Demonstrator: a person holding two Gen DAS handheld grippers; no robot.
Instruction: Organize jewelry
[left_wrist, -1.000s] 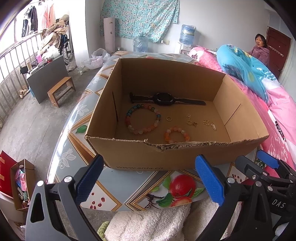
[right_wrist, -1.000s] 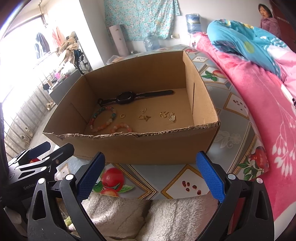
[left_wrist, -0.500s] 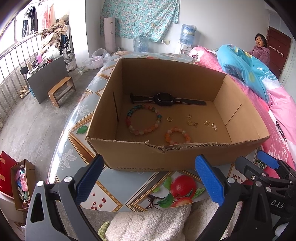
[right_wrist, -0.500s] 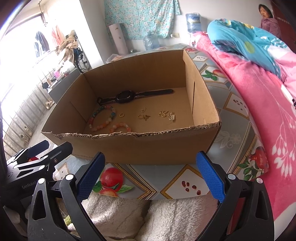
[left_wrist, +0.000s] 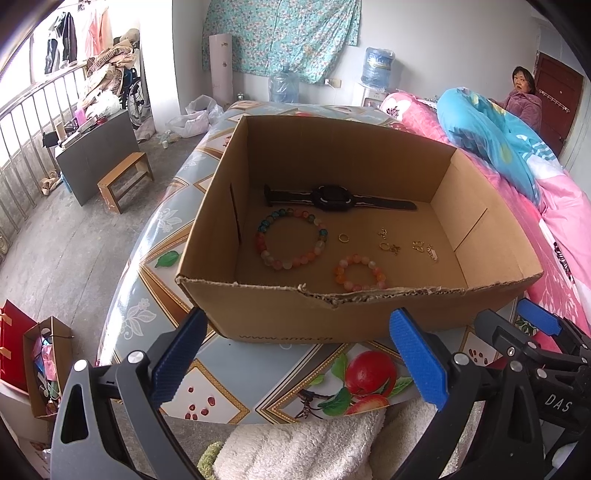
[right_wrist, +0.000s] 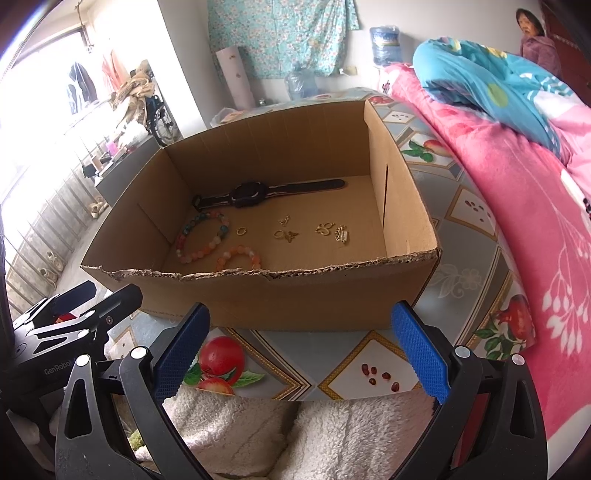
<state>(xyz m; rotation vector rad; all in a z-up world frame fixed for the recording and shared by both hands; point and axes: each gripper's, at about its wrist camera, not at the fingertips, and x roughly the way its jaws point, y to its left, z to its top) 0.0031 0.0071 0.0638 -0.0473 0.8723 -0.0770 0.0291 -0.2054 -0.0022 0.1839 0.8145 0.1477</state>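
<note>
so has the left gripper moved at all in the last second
Yes, slightly. In the left wrist view the cardboard box sits a touch higher and more to the right than before, so the left gripper has drifted a little; direction unclear.

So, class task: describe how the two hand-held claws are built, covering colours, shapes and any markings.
Both match. The left claw and the right claw each have two black, angular, skeleton-like arms with cut-out slots and silver round bolts, ending in flat bright-blue textured pads. Seen from the other camera, the right claw's body carries white "DAS" lettering and the left one's "GenRobo", partly cut off. No cables show.
</note>
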